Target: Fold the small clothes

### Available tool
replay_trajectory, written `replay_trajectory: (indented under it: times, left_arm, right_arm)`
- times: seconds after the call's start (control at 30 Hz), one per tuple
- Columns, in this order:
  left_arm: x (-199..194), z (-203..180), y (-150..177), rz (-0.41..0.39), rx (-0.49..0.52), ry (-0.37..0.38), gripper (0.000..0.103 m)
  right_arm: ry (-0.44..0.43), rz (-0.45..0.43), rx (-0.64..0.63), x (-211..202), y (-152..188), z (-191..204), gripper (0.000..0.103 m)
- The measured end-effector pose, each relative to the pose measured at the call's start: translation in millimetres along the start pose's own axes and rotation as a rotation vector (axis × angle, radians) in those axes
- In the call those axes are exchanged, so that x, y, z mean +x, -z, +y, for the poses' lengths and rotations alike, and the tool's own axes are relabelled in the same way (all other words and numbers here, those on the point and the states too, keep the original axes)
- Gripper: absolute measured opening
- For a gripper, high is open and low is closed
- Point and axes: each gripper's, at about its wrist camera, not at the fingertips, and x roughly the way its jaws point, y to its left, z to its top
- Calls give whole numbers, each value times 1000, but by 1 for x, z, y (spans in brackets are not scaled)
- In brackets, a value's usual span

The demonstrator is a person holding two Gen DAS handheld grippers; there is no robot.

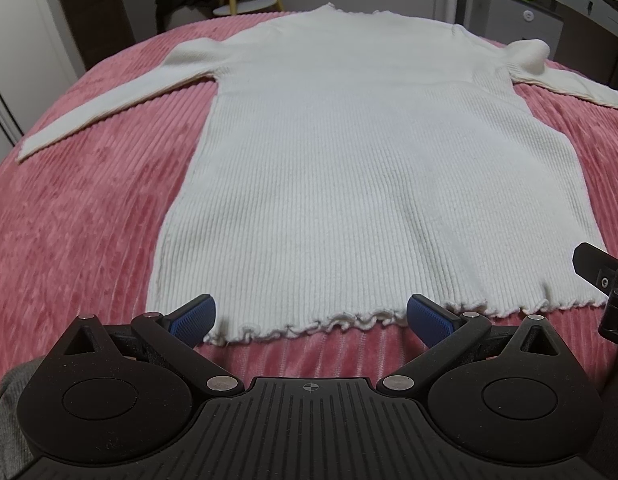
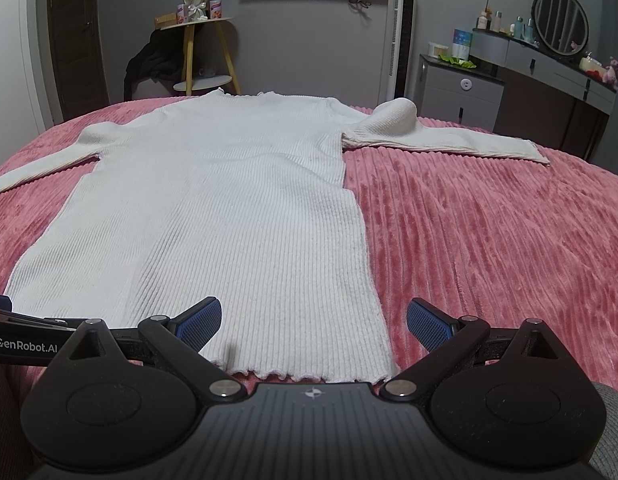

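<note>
We see a white ribbed sweater (image 1: 349, 168) spread flat on a pink ribbed bedspread (image 1: 81, 216), its wavy hem nearest us and its neck at the far end. Both sleeves stretch out sideways; the left sleeve (image 1: 109, 104) lies flat and angles toward the near left, while the right sleeve (image 2: 449, 138) runs to the far right with a raised bump at the shoulder.

Our left gripper (image 1: 311, 320) sits at the near edge over the hem's left portion, its 2 blue-padded fingers (image 1: 193, 320) spread wide apart and gripping nothing. Our right gripper (image 2: 313, 322) sits over the hem's right corner, its fingers (image 2: 429, 326) likewise spread wide and gripping nothing; the left pad is over the knit, the right pad over the bedspread. We cannot tell whether any pad touches the fabric.

Beyond the bed stand a yellow-legged side table (image 2: 207, 56) and a grey dresser (image 2: 461, 88) with a round mirror (image 2: 561, 20).
</note>
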Motion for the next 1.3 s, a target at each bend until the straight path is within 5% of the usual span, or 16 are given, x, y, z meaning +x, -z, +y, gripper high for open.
replay_trajectory:
  times: [1.3]
  left_arm:
    - [2, 2, 4, 21, -6, 4, 103]
  right_arm:
    - [1, -9, 3, 0, 0, 2, 99]
